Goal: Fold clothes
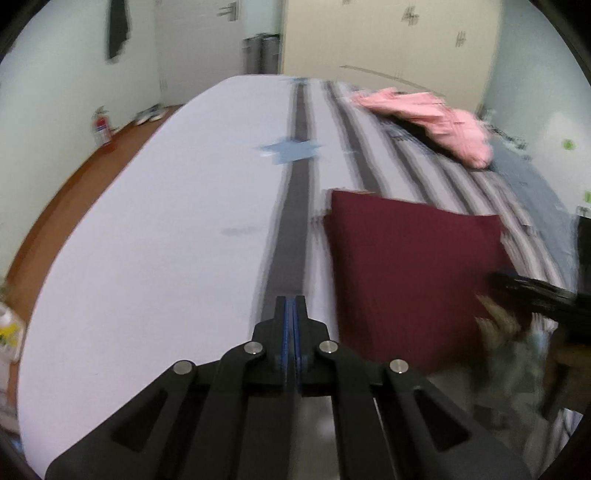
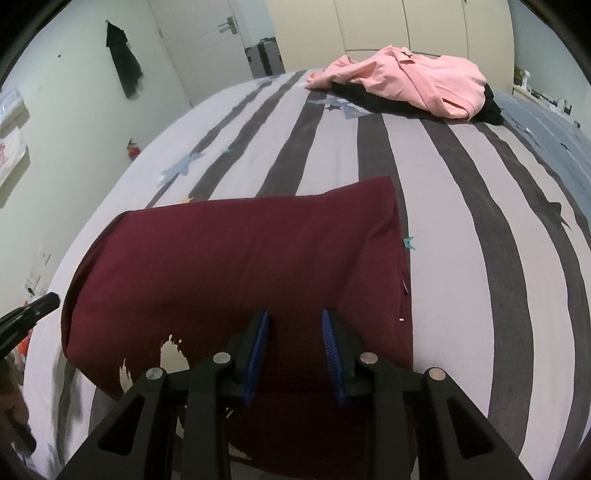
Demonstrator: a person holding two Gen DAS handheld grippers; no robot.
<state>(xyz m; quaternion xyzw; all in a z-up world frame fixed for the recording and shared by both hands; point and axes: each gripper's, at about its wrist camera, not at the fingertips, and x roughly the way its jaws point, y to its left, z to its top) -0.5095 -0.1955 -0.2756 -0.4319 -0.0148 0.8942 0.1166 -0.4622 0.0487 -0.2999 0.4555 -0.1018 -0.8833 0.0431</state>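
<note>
While the maroon garment lies folded on the striped bed, nothing is gripped.
The left gripper is seen fully closed and empty beside it; the right gripper is held partly open above it.

A bed cover with grey and pale stripes and blue star motifs spans the bed. A dark garment hangs on the left wall. A white door with a lever handle stands shut at the far end, a grey case beside it. Cream wardrobe doors line the back. A red fire extinguisher stands on the brown floor against the wall.
</note>
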